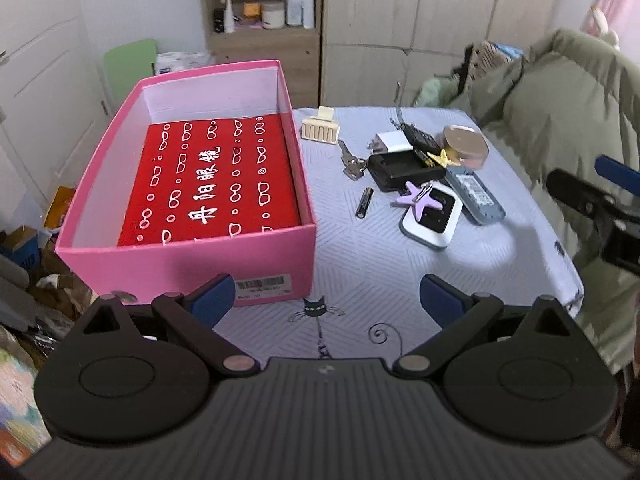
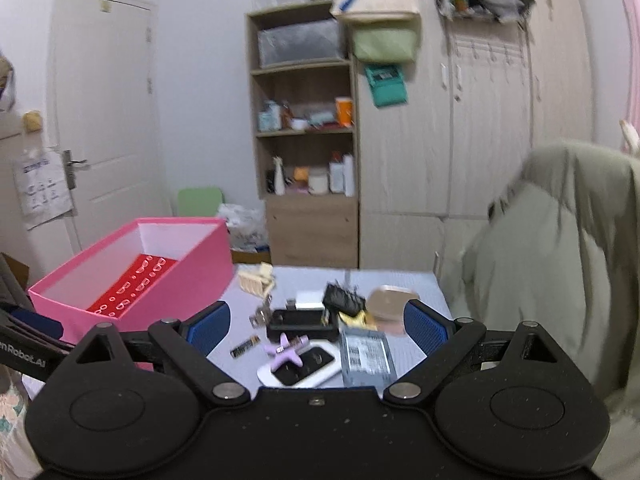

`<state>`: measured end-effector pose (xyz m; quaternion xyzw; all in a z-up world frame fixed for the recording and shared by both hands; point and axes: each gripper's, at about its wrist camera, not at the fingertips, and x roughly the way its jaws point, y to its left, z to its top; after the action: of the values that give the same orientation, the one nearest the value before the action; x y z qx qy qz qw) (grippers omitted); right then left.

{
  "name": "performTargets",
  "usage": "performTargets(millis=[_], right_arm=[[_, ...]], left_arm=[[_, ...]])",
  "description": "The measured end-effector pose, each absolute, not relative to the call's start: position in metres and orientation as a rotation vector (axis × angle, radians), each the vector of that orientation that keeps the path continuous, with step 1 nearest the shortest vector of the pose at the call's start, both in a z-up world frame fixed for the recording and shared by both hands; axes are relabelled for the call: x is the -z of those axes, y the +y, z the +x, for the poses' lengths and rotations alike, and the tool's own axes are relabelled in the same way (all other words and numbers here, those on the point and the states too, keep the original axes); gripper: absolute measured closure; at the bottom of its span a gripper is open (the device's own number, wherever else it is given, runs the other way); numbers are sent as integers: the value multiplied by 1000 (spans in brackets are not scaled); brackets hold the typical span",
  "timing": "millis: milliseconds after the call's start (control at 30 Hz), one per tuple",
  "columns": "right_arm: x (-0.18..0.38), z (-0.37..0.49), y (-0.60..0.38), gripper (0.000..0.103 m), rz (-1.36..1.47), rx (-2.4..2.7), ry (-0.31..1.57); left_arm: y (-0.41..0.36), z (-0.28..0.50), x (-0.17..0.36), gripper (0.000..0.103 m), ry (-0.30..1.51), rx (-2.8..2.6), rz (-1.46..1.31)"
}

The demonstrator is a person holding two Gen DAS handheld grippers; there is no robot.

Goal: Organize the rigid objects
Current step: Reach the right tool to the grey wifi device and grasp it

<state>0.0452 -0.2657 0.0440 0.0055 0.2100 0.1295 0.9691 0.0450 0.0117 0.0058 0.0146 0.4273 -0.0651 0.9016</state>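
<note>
An open pink box (image 1: 192, 268) with a red printed sheet (image 1: 208, 180) on its floor stands on the left of the table; it also shows in the right wrist view (image 2: 192, 272). To its right lies a pile of small items: a beige hair clip (image 1: 320, 130), keys (image 1: 352, 162), a black battery (image 1: 365, 202), a purple star clip (image 1: 418, 200) on a white device (image 1: 430, 220), a black case (image 1: 404, 170), a white charger (image 1: 392, 142), a grey remote (image 1: 476, 192) and a round tin (image 1: 466, 142). My left gripper (image 1: 326, 300) is open and empty above the near table edge. My right gripper (image 2: 318, 324) is open and empty above the pile.
The table has a light blue patterned cloth (image 1: 360, 272). A chair draped with an olive coat (image 1: 560, 120) stands at the right. A wooden shelf (image 2: 304, 140) and wardrobe (image 2: 480, 120) stand behind. Clutter lies on the floor at the left (image 1: 24, 248).
</note>
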Motion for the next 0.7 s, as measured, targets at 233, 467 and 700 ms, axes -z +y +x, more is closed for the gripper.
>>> performTargets(millis=[233, 467, 700], right_arm=[[-37, 88, -281, 7, 100, -309, 579], [-12, 126, -298, 9, 119, -255, 708], [22, 164, -300, 18, 132, -245, 818]], left_arm=[[40, 67, -28, 3, 950, 162, 77], [72, 99, -44, 3, 996, 113, 125], [104, 134, -55, 3, 993, 68, 195]])
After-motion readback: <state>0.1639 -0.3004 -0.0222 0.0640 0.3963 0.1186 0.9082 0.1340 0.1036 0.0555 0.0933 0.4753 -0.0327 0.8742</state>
